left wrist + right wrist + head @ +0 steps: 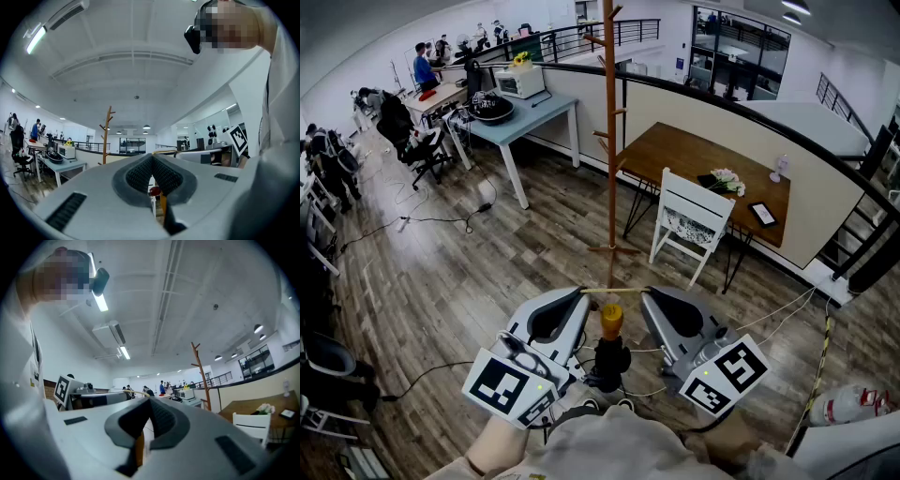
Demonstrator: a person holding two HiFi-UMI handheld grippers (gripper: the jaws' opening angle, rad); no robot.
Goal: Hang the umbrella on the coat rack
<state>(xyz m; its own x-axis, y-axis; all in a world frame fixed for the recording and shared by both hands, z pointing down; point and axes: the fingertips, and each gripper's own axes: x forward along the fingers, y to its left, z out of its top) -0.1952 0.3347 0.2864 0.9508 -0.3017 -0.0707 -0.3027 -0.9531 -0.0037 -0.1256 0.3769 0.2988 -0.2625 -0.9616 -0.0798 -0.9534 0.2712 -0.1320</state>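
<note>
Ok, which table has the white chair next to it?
The brown wooden table, right of the coat rack; the white chair stands at its near side. The light blue table on the left holds a microwave instead.

On my feed I count two tools (578, 296) (649, 296), one umbrella (610, 321), one coat rack (610, 141), one chair (692, 217) (white), one microwave (519, 82) and two worktops (546, 109) (684, 150).
</note>
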